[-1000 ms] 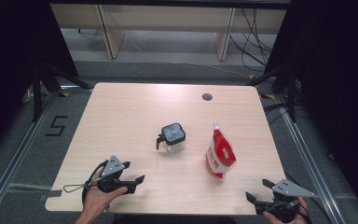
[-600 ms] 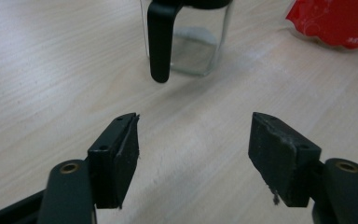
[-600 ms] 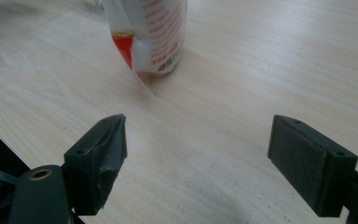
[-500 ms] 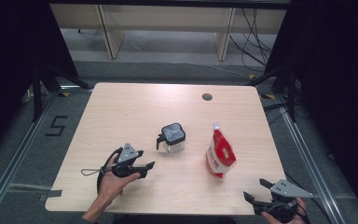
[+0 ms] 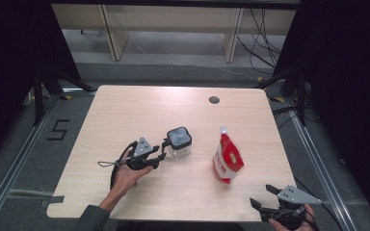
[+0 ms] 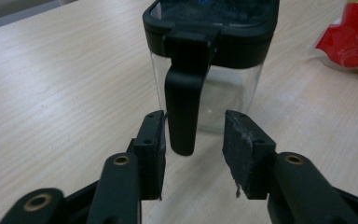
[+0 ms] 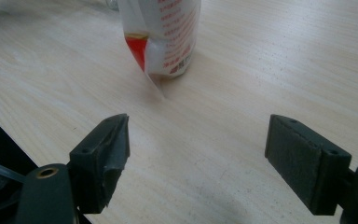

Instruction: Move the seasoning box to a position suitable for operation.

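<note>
left claw (image 6: pixel 193 149) released, jaws astride jug (image 6: pixel 209 60) handle, mid desk (image 5: pixel 125 110) | right claw (image 7: pixel 198 154) released, near front right corner | pouch (image 5: pixel 227 156) upright, right of jug

The pale table (image 5: pixel 125 110) looks like matt, fine-grained wood laminate. The square clear container (image 6: pixel 223 98) has smooth, see-through walls (glass or hard plastic, hard to tell) under a matt black plastic lid and handle (image 6: pixel 182 107). The red-and-white pouch (image 5: pixel 227 159) is glossy plastic film. The jaw pads (image 6: pixel 242 154) are rough, frayed black rubber.
</note>
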Tool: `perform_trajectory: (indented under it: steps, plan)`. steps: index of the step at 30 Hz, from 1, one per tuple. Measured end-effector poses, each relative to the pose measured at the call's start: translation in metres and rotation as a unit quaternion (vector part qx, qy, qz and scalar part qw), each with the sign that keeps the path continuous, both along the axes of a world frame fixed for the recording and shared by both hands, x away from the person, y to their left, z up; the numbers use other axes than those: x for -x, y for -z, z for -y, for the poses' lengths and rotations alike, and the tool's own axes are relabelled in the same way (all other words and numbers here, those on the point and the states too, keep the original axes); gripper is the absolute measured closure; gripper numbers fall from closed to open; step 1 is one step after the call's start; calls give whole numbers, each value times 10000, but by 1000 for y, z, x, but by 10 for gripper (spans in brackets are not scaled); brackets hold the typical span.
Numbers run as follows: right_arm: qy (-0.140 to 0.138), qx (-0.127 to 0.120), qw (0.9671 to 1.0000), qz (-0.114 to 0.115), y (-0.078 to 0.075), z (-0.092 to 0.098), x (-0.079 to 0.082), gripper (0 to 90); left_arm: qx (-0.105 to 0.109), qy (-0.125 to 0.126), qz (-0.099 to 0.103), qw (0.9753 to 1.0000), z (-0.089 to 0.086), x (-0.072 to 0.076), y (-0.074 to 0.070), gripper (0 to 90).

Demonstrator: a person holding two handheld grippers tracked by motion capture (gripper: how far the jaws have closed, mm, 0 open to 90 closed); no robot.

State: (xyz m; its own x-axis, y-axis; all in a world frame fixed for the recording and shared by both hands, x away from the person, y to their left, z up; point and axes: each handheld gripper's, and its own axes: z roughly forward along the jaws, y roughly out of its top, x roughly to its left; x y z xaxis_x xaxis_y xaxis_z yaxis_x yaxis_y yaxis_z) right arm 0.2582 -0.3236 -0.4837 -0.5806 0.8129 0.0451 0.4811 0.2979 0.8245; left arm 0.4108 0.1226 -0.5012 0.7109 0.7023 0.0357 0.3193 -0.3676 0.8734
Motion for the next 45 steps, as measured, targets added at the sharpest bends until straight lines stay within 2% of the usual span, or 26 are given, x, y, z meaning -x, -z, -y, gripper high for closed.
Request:
perform_trajectory:
  steps: [3,4,5,6,8,9,10,12,13,17,18,19,21,24,26,27,28,30,31,32,34,38,39,41,42,45]
  plan:
    - [18,-3,10000,-23,0,0,0,229,-51,-5,31,10000,3,-4,0,630]
    - [-37,88,9999,88,0,1,-1,229,-124,24,70,9999,4,-7,0,630]
    - [-31,81,9999,70,0,1,-1,229,-103,8,65,9999,5,-9,1,649]
    - [31,-31,9999,-97,1,-1,1,229,-69,6,43,10000,5,-11,2,679]
    - [38,-25,9999,-126,1,-1,1,230,-52,-14,45,10000,5,-15,4,685]
    - [10,-18,10000,-90,1,-1,1,231,-77,80,70,9999,5,-18,4,694]
    - [-76,40,10000,17,1,0,-1,232,-32,9,32,10000,7,-18,4,708]
    - [-76,39,10000,11,1,0,-1,232,-114,118,100,9998,9,-21,4,717]
    - [-57,26,10000,-5,1,0,-1,232,-89,39,61,9999,10,-21,4,719]
    - [-82,85,9999,40,2,0,-1,233,-33,92,53,9999,9,-24,5,731]
    - [-78,36,10000,-12,2,0,-1,234,18,126,39,9999,8,-24,5,731]
    - [-6,-31,9999,-143,1,-2,1,236,-34,211,67,9997,7,-24,4,732]
    - [-20,-43,9998,-186,2,-3,1,240,2,210,29,9998,6,-21,4,733]
    - [-90,86,9999,39,2,0,-1,242,-59,314,47,9995,3,-15,3,733]
    - [-112,28,9999,-32,2,-1,-1,246,-56,371,51,9993,1,-9,2,734]
    - [-106,72,9999,23,2,0,-1,247,-44,431,60,9990,1,-6,2,734]
    - [-103,50,9999,-24,1,-1,0,247,15,471,60,9989,1,-2,1,734]
    - [-125,1,9998,-133,1,-3,1,250,-38,588,88,9982,-1,4,-1,734]
    - [-229,37,9997,-3,2,-4,0,256,-39,657,81,9978,-1,12,-2,734]
    - [-268,42,9996,19,2,-4,0,257,-69,712,81,9974,0,15,-3,734]
    - [-272,-28,9996,-15,1,-7,0,259,-87,793,69,9968,-1,18,-3,734]
    - [-298,10,9995,-48,1,-10,2,270,-36,838,34,9965,-1,31,-2,733]
    - [-248,-86,9996,-145,1,-12,4,270,-43,881,52,9961,-2,32,-2,733]
    - [-317,-40,9994,-139,0,-13,3,270,-55,950,32,9955,-3,36,-2,734]
    - [-398,23,9992,-39,1,-12,2,272,-71,976,45,9952,-3,40,-2,734]
    - [-376,22,9993,-81,0,-14,3,280,-43,1078,12,9942,-4,47,-2,733]
